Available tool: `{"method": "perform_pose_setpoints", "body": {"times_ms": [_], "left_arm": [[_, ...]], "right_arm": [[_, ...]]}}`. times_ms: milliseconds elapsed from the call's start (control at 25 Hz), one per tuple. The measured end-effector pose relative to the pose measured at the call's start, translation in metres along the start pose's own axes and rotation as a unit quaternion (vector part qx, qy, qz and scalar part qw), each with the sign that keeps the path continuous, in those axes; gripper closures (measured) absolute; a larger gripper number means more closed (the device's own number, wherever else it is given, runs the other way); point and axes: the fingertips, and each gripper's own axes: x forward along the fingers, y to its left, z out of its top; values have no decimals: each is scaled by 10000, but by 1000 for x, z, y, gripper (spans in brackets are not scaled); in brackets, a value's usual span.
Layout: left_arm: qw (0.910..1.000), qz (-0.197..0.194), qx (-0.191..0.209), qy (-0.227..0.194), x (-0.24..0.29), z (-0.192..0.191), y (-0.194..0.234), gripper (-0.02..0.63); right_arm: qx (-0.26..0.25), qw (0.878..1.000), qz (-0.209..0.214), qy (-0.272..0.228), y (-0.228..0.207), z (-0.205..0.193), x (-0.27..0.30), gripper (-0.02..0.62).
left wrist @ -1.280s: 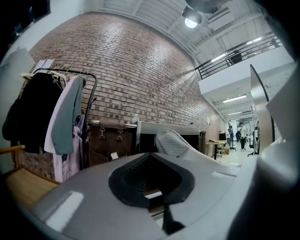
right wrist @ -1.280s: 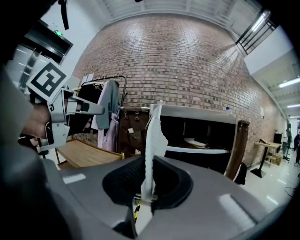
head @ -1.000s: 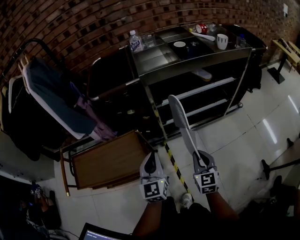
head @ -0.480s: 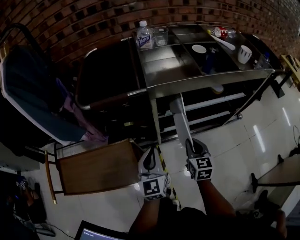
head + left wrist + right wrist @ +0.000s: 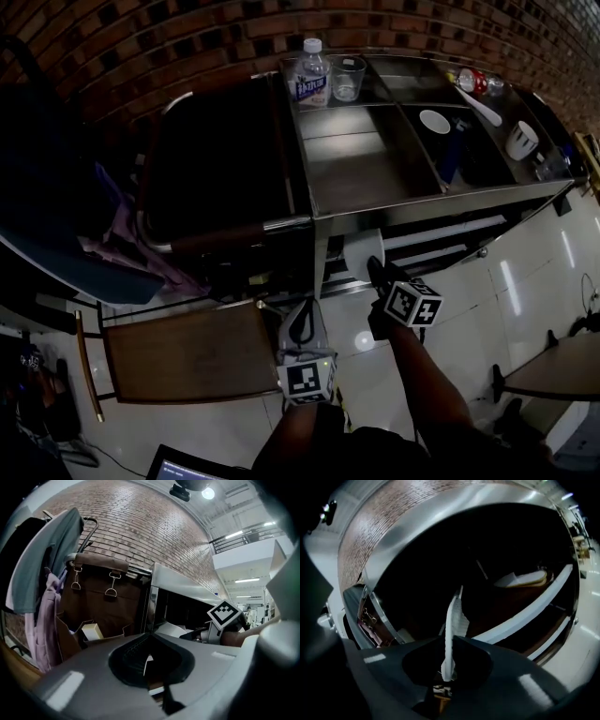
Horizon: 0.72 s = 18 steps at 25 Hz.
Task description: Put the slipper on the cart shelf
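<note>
Right gripper is clamping the slipper edge-on; left gripper closed, empty. I am judging: roll sole flat, clear the cart shelf lip ahead of fingertips.

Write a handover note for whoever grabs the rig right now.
Right gripper: fingers shut on the slipper, held edge-on, its free end pointing into the cart below its top.
Left gripper: shut, empty, low in front of the cart.
What looks like a second slipper lies on an inner shelf.
Done: slipper gripped and at the cart's open side.
Left: lay it on the shelf, release.
</note>
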Motion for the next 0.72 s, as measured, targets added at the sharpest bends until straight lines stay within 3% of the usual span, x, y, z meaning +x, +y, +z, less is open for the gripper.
{"method": "perform_pose_setpoints", "body": {"times_ms": [160, 560, 720], "left_arm": [[9999, 55, -57, 129, 8, -8, 10, 590], [9997, -10, -105, 238, 27, -14, 19, 590], [9996, -85, -100, 240, 32, -15, 16, 590]], "right_arm": [[475, 9985, 216, 160, -3, 3, 20, 560], [39, 9996, -35, 270, -19, 10, 55, 552], [-271, 9987, -356, 228, -27, 15, 65, 531]]}}
